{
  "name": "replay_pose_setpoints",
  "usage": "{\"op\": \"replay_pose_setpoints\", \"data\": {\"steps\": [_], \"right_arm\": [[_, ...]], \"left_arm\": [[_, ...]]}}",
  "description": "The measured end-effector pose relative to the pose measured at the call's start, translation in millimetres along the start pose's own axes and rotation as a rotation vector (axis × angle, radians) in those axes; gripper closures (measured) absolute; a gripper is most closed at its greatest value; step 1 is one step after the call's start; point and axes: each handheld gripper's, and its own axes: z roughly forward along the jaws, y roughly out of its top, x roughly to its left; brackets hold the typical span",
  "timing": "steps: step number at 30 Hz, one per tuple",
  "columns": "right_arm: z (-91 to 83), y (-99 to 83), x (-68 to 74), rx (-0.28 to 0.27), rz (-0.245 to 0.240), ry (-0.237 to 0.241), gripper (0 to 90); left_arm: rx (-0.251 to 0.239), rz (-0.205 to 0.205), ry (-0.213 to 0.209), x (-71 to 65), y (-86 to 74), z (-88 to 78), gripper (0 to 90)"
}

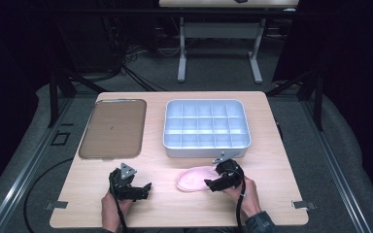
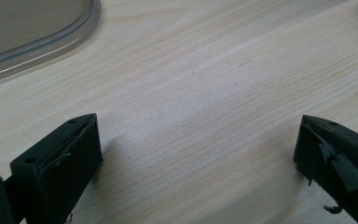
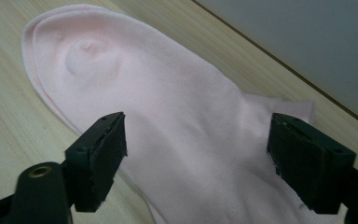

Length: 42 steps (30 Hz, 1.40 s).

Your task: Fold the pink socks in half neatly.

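A pale pink sock (image 1: 193, 178) lies flat on the wooden table (image 1: 175, 204), in front of the white box. My right gripper (image 1: 213, 184) is at the sock's right end. In the right gripper view, the right gripper (image 3: 196, 140) hangs low over the sock (image 3: 168, 102) with its jaws apart. The fabric lies between them, and the pads do not press on it. My left gripper (image 1: 143, 190) rests near the table's front left. In its own view the left gripper (image 2: 198, 144) stands open over bare wood.
A white box (image 1: 206, 146) divided into several compartments stands at the back right; its wall (image 3: 307, 46) rises just beyond the sock. A brown tray (image 1: 112, 128) lies at the back left, with its rim (image 2: 51, 39) near the left gripper.
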Motion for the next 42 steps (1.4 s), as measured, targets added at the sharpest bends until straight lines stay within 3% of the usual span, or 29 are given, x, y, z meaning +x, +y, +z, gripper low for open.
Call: {"op": "replay_pose_setpoints", "data": {"steps": [7, 10, 17, 25, 27, 31, 35, 42], "right_arm": [[8.8, 0.8, 4.6, 0.022, -0.012, -0.015, 26.8], [9.9, 1.2, 8.5, 0.039, -0.027, -0.052, 30.7], [9.3, 0.5, 7.9, 0.049, -0.027, -0.043, 35.5], [4.5, -2.7, 5.4, 0.033, 0.007, -0.049, 58.8], [3.2, -4.4, 4.2, 0.021, 0.025, -0.043, 68.3], [2.0, -6.6, 2.8, 0.012, 0.035, -0.045, 76.3], [-0.4, -9.5, 1.3, -0.011, 0.049, -0.039, 81.8], [-12.8, -10.2, 4.9, -0.063, 0.067, -0.016, 82.7]], "left_arm": [[0.000, 0.000, 0.000, 0.0, 0.0, 0.0, 0.6], [0.000, 0.000, 0.000, 0.0, 0.0, 0.0, 0.6], [0.000, 0.000, 0.000, 0.0, 0.0, 0.0, 0.6], [-0.001, 0.001, 0.000, 0.0, 0.0, 0.0, 0.7], [-0.001, 0.001, 0.000, 0.0, 0.0, 0.0, 0.7], [-0.002, -0.001, 0.000, -0.2, 0.0, 0.0, 0.8], [-0.003, 0.000, 0.000, -0.2, -0.1, 0.0, 0.8], [-0.003, 0.000, 0.000, -0.3, -0.1, -0.1, 0.9]]}}
